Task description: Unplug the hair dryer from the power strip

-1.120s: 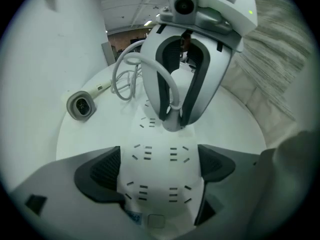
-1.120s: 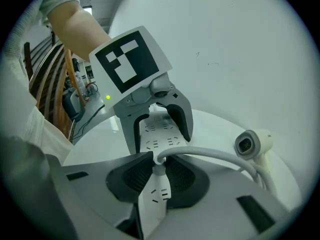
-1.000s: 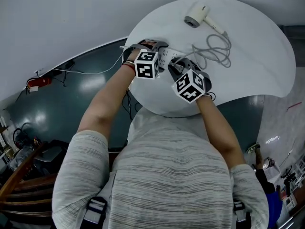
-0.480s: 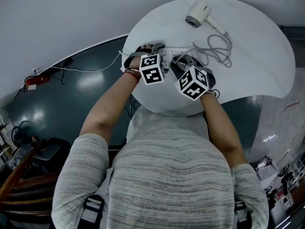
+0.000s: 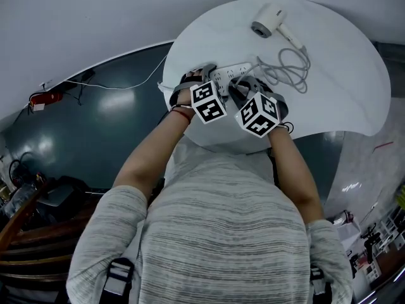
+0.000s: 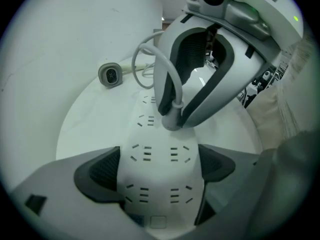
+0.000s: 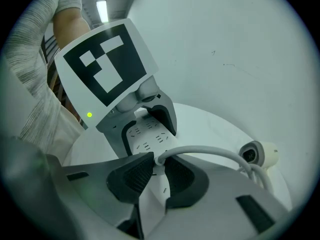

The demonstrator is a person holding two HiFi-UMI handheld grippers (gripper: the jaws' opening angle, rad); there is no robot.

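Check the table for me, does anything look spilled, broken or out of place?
Nothing stands out. The hair dryer lies on the white table, its cord in loose loops. The plug sits in the power strip, nothing spilled.

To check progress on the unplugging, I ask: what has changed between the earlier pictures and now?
The left gripper has rolled and shifted slightly toward the right gripper, its jaws shut on the power strip. The right gripper's jaws have just been closing, with the plug between them. The hair dryer, its cord and the power strip stayed in place; the plug is still in its socket.
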